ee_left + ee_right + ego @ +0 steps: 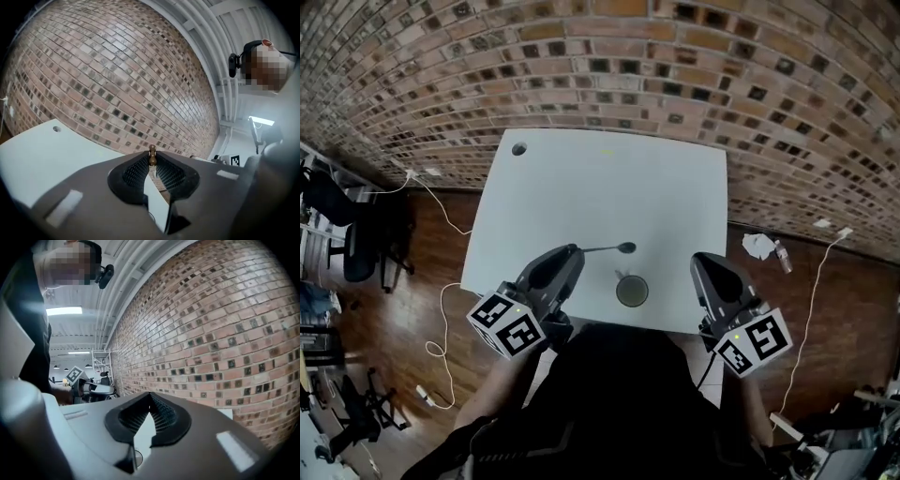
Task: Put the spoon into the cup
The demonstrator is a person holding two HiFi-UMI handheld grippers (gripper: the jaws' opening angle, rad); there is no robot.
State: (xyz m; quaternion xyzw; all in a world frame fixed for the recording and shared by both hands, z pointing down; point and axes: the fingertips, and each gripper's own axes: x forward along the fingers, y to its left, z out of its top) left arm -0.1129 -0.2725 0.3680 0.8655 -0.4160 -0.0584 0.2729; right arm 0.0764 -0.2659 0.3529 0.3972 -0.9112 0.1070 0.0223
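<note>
In the head view my left gripper (577,251) is shut on the handle of a thin metal spoon (613,248). The spoon sticks out level to the right, and its bowl is just beyond the far rim of the cup (632,291). In the left gripper view the spoon's brown beaded handle end (152,155) pokes up between the pinched fingertips of the left gripper (152,161). The dark round cup stands near the table's front edge between both grippers. My right gripper (703,259) is right of the cup and apart from it. Its jaws (150,397) meet at the tips with nothing between them.
The white table (581,187) has a cable hole (519,148) at its far left corner and ends at a brick wall (675,75). Cables (441,309), crumpled paper (757,245) and an office chair (347,234) are on the wood floor around it.
</note>
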